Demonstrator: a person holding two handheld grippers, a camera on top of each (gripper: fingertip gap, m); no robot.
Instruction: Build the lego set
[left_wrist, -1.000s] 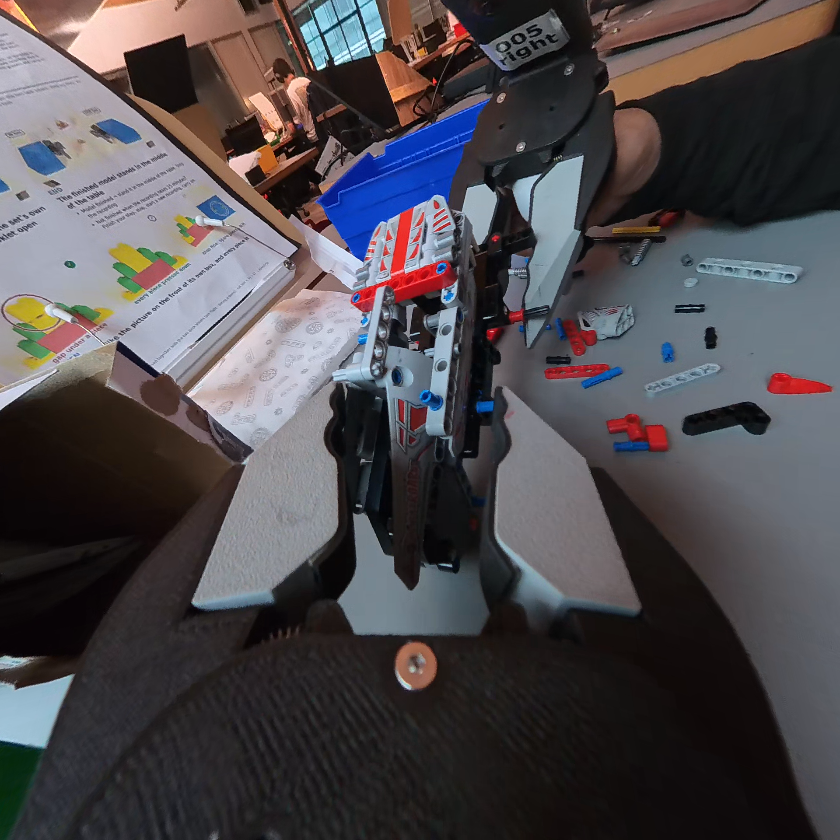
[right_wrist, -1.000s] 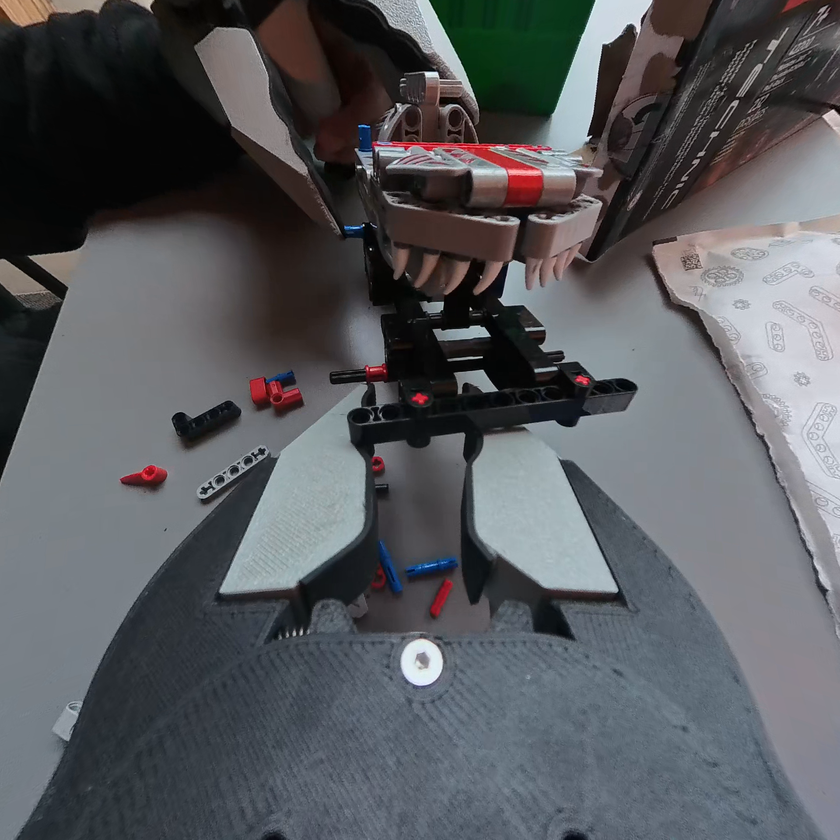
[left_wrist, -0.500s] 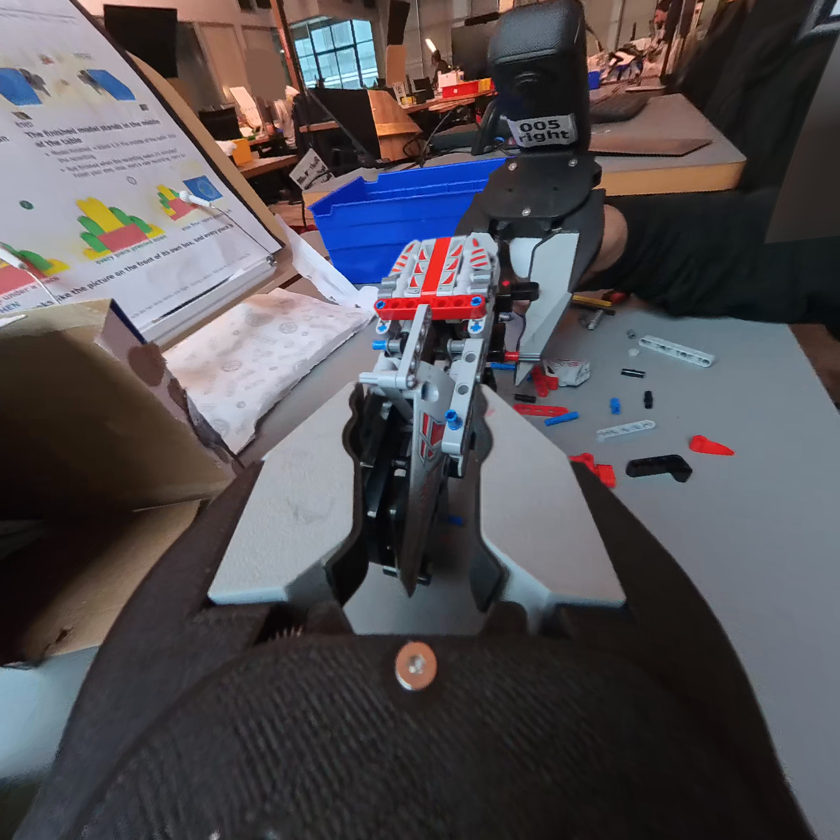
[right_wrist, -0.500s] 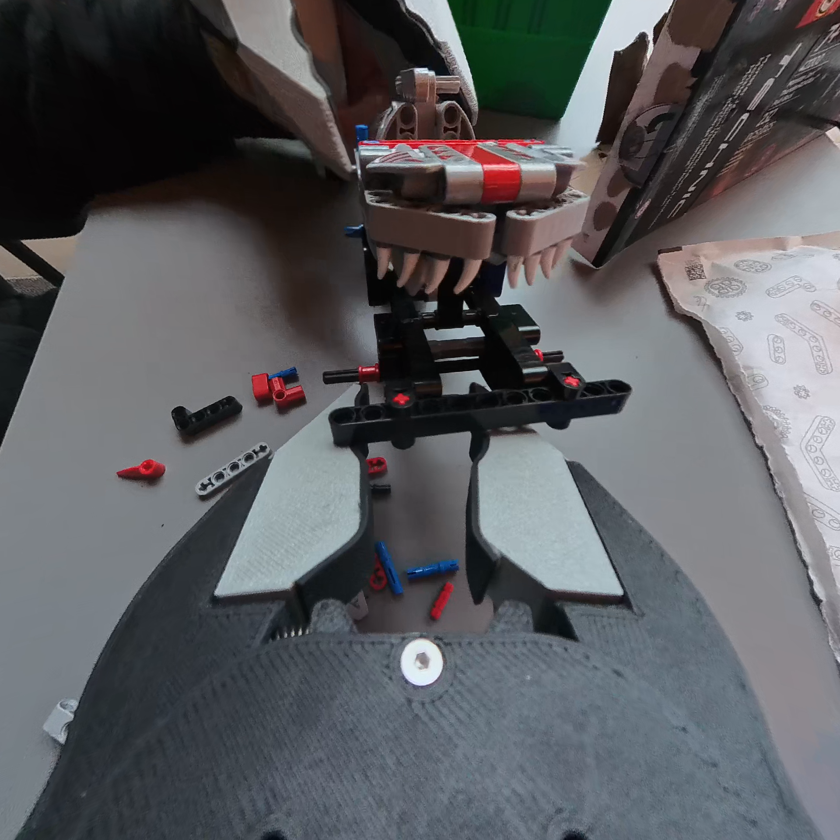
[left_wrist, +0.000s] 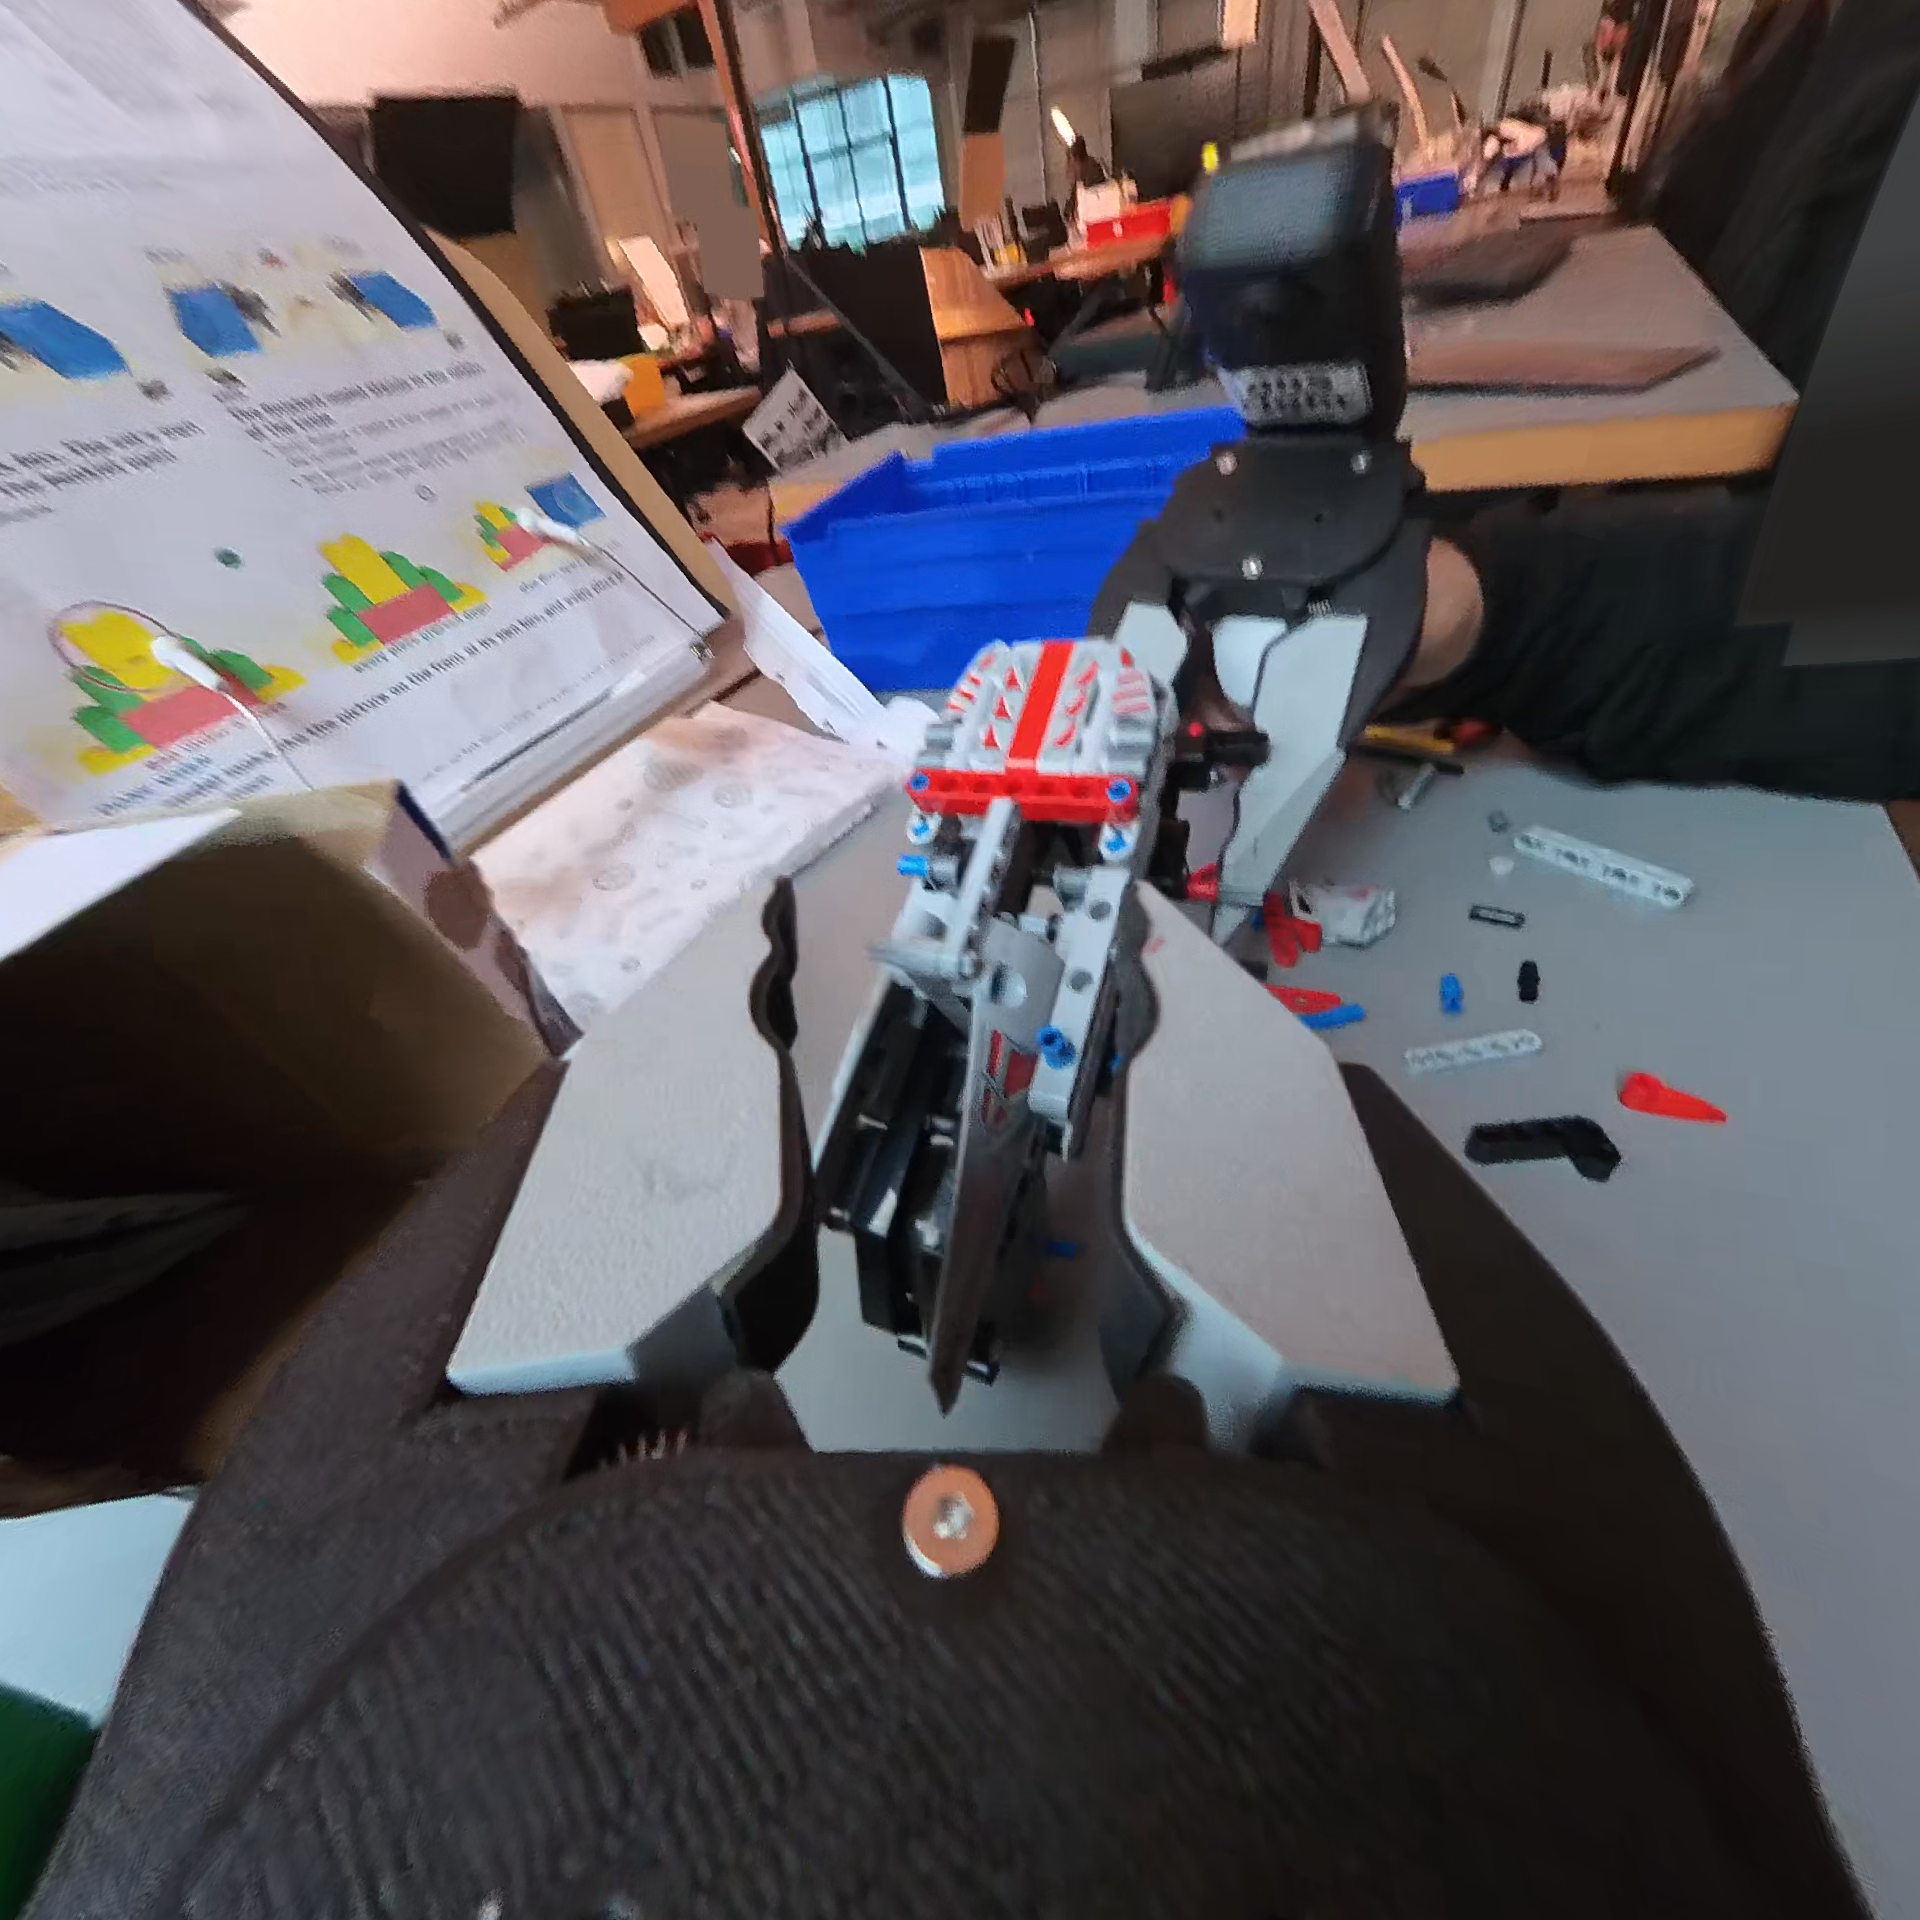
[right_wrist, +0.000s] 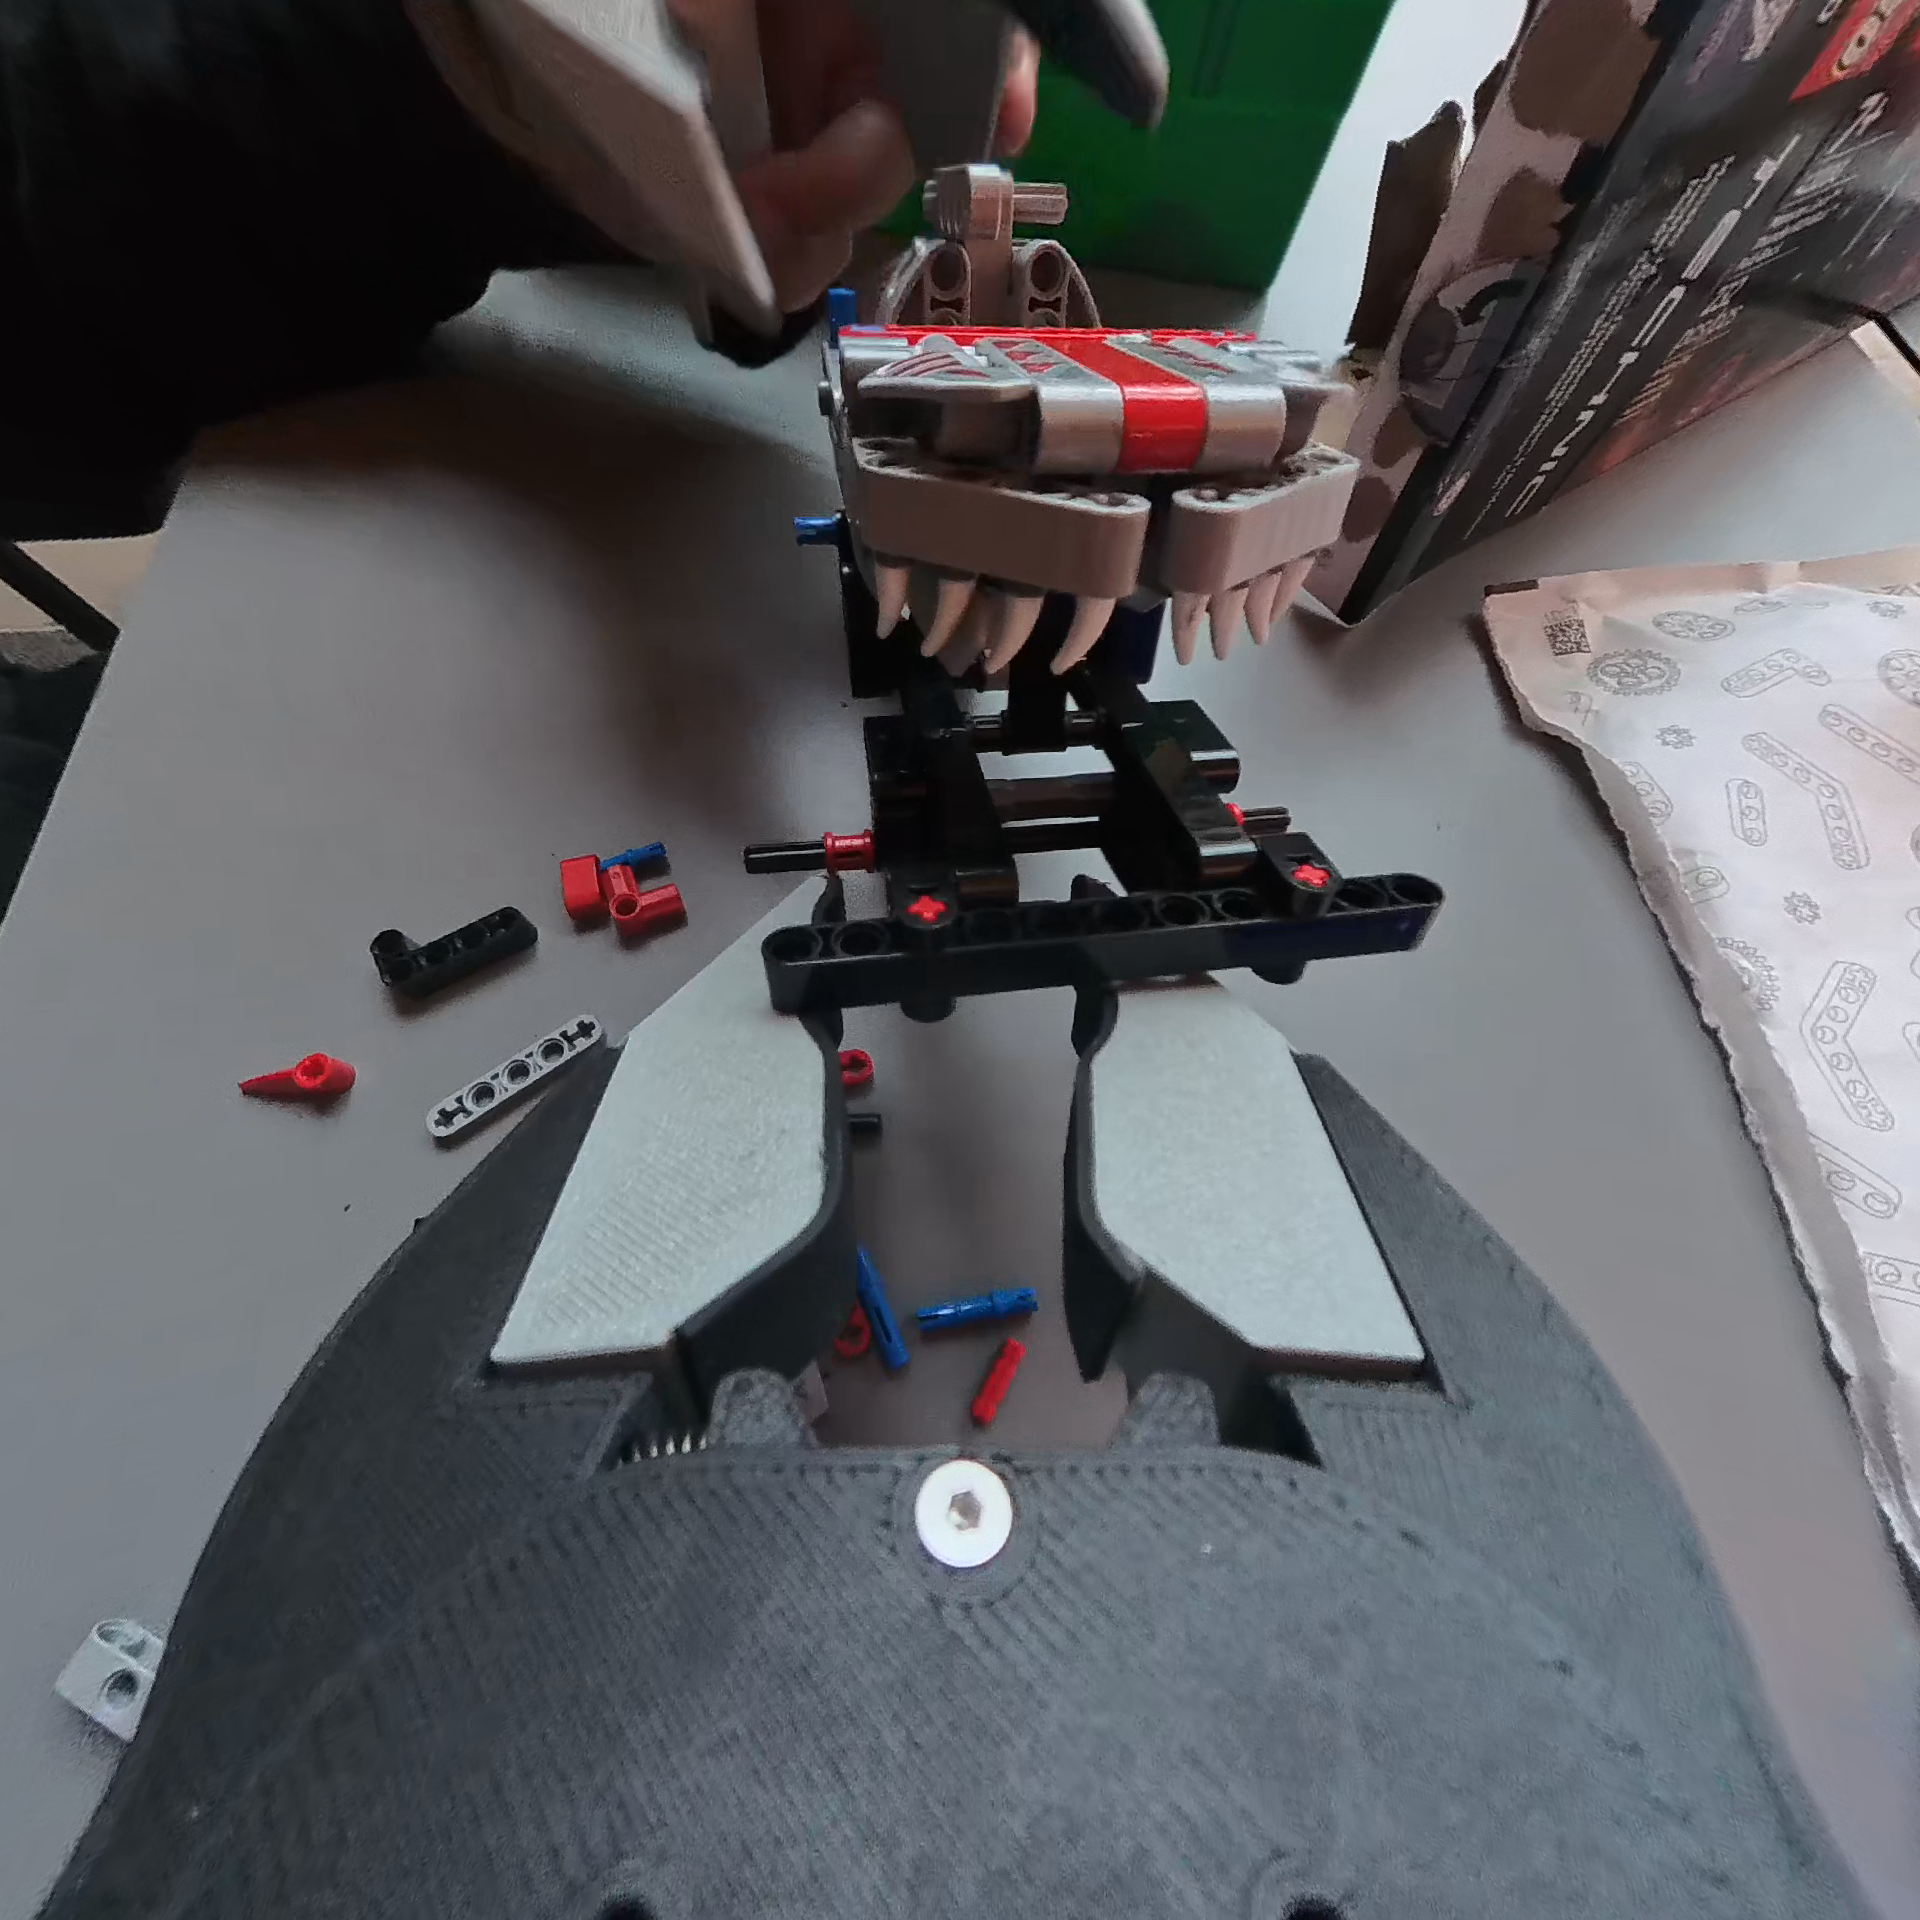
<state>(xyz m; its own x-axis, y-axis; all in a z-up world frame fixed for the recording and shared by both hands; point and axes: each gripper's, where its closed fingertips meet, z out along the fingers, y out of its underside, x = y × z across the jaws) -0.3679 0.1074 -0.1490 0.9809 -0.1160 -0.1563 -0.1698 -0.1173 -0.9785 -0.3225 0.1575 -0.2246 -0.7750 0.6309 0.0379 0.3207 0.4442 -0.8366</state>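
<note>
The lego model (left_wrist: 1029, 831), grey with a red stripe, white teeth and a black frame, stands on the grey table (right_wrist: 416, 623). My left gripper (left_wrist: 956, 935) has its jaws closed against the model's rear; the tail fin reaches deep between the fingers (left_wrist: 665, 1143). My right gripper (right_wrist: 956, 997) faces the toothed front (right_wrist: 1091, 499), with its fingertips tucked under the long black beam (right_wrist: 1101, 935), closed on the black front frame. In the left wrist view the right gripper (left_wrist: 1236, 748) stands behind the model, tips down near the table. The left gripper's tips are above the frame edge in the right wrist view.
Loose red, blue, black and grey pieces (right_wrist: 457, 945) lie left of the model, with pins (right_wrist: 966, 1309) under my right gripper. A printed paper bag (right_wrist: 1766, 831), the set's box (right_wrist: 1662, 260), an open carton (left_wrist: 208, 1039), an instruction sheet (left_wrist: 312, 468) and a blue bin (left_wrist: 997, 540) surround the work area. My hands' fingertips stand some 11 cm from each other.
My left gripper has tilted upward and shifted around the model's rear, so more of the room shows. The model and my right gripper have stayed in place on the table.
</note>
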